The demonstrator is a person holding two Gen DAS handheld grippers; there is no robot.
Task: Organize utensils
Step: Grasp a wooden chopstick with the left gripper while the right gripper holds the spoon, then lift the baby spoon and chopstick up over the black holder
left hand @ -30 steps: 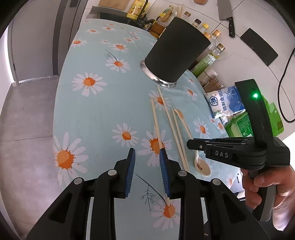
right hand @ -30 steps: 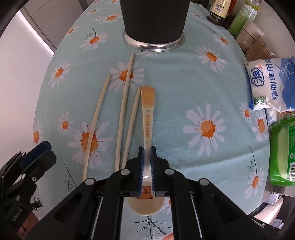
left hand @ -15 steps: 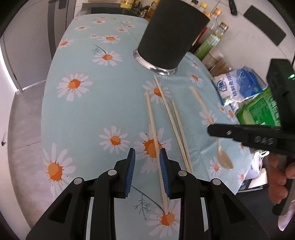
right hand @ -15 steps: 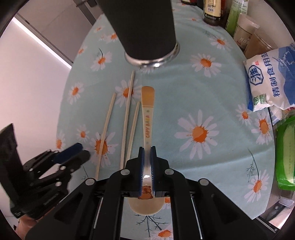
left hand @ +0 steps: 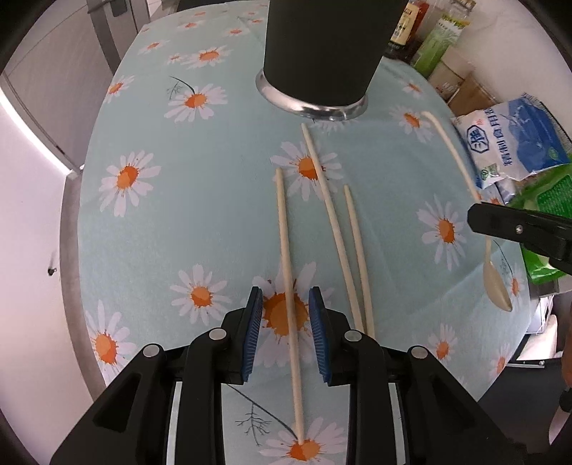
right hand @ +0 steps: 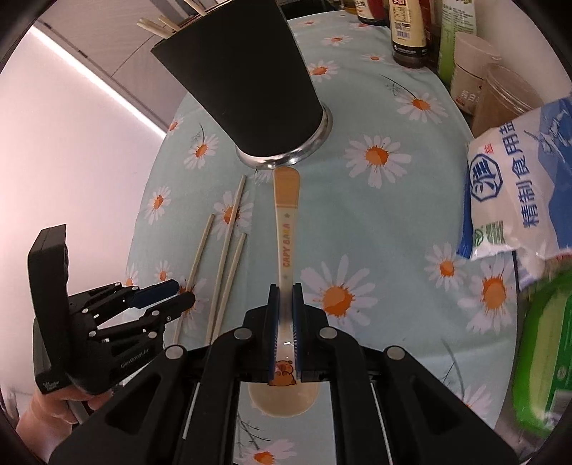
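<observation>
Left wrist view shows our left hand-held gripper spread over the leftmost chopstick, which lies on the bench between the two blue pads without touching either. To take it well, we judge we should come down straight, keep the stick centred, and close near its middle so it does not tip. Just right of it lie two more chopsticks, close together and running toward the far black holder, whose steel foot stands just beyond their far tips. Farther right, our right hand-held gripper is pressed together on the spoon, pinching its neck just above the bowl, with the handle pointing far toward the holder. The spoon looks lifted clear of the cloth. For the drop, we judge the handle end must rise over the holder's rim, where other sticks already stand.
</observation>
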